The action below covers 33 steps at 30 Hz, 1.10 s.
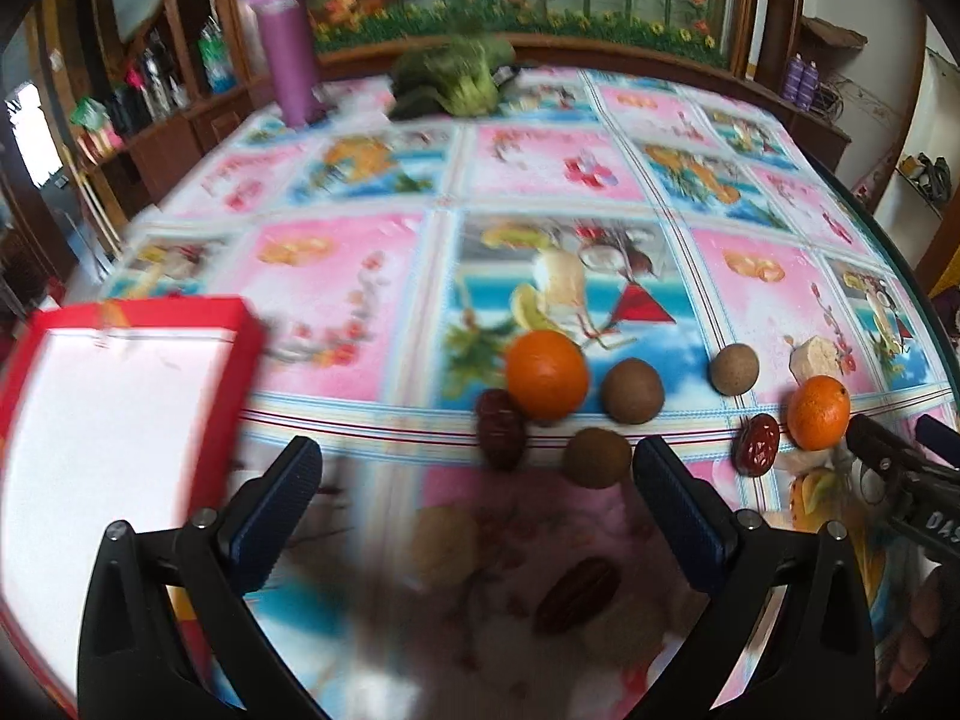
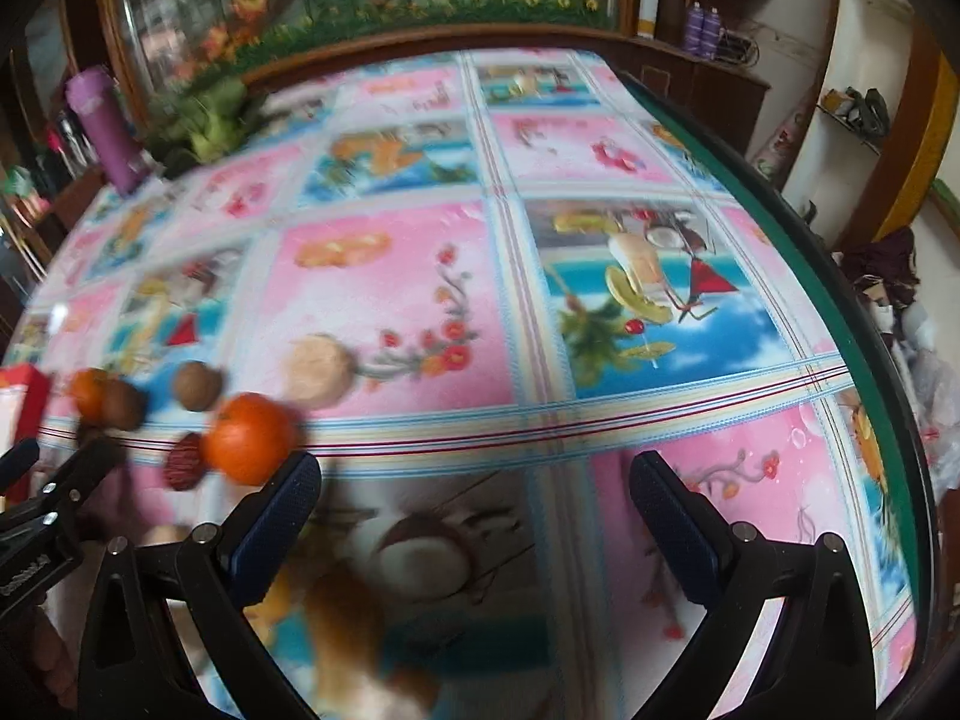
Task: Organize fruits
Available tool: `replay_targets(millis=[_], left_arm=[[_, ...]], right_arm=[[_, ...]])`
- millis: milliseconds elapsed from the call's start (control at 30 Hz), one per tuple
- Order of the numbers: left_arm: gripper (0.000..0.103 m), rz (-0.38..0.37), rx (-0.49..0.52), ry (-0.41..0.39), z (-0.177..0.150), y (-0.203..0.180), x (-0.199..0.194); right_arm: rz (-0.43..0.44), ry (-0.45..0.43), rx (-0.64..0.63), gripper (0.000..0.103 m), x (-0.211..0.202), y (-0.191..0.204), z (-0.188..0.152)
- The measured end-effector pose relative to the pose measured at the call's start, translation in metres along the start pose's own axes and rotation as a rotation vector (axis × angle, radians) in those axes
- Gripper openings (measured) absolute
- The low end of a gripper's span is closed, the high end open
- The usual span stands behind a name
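Between the wide-spread, empty fingers of the left gripper (image 1: 477,468) lie a red date (image 1: 501,427) and a brown round fruit (image 1: 597,457), with an orange (image 1: 546,373) just behind them. The red box (image 1: 240,354) sits to their left, probably where they belong. The right gripper (image 2: 474,480), equally wide and empty, has a second orange (image 2: 249,438) beside its left finger (motion blur hides finer detail). Far back stand a purple bottle (image 1: 285,36) and greens (image 1: 456,75), well clear.

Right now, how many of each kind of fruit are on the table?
Oranges: 2
Round brown fruits: 3
Red dates: 2
Total: 7, counting only those sharp enough to tell.
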State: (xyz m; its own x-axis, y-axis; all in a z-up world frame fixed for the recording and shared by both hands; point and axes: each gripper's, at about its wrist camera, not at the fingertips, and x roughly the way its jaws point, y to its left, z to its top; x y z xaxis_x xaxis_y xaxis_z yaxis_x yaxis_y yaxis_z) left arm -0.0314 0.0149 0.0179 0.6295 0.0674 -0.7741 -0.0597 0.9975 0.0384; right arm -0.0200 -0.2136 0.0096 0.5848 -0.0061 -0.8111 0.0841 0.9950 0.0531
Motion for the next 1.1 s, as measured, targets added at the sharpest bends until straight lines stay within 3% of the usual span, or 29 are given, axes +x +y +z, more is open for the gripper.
replay_targets(millis=[167,300,900,1100], left_arm=[[0.103,0.006,-0.025,-0.062,0.000,0.018,-0.029],[0.103,0.010,-0.044,-0.080,-0.006,0.029,-0.043],[0.103,0.027,-0.061,-0.076,-0.002,0.047,-0.040],[0.103,0.010,-0.006,-0.075,0.017,0.050,-0.034]], right_arm=[[0.077,-0.100,-0.025,0.102,-0.041,0.010,-0.004],[0.081,-0.132,-0.081,0.102,-0.055,0.024,-0.010],[0.083,-0.128,-0.160,0.085,-0.048,0.043,-0.005],[0.109,-0.109,-0.182,0.075,-0.034,0.044,0.002]])
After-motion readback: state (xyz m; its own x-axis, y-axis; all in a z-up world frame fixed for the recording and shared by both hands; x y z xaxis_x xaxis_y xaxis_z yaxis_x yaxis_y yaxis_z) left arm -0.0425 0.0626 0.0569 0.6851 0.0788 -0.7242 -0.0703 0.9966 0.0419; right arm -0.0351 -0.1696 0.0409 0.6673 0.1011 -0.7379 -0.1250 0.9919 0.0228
